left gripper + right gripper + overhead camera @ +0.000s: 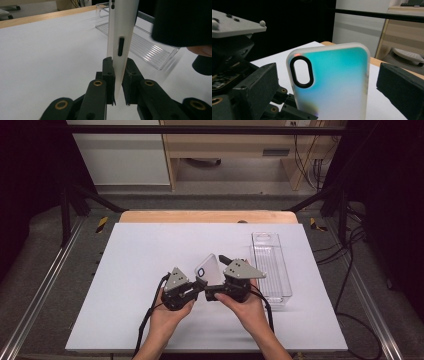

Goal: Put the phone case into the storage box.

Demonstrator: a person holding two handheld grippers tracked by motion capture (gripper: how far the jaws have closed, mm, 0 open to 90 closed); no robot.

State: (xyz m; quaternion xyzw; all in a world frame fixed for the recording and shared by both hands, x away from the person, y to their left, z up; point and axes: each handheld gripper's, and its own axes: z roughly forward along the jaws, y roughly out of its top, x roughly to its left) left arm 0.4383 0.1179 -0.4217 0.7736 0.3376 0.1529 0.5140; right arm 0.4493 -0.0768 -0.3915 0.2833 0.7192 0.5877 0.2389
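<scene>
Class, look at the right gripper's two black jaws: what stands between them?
The phone case stands upright between the right gripper's spread jaws, with gaps on both sides in the right gripper view. The left gripper clamps its lower edge.

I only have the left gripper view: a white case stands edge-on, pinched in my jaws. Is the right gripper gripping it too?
Observer: No. The right gripper has its jaws open on either side of the case, clear of it.
Operator: Which face is towards the right gripper?
Observer: The back, frosted with a teal sheen. The black oval camera cutout sits near its upper corner.
Operator: And the clear tray past the case, anything in it?
Observer: From the high view the tray looks empty. It lies along the right side of the white mat.
</scene>
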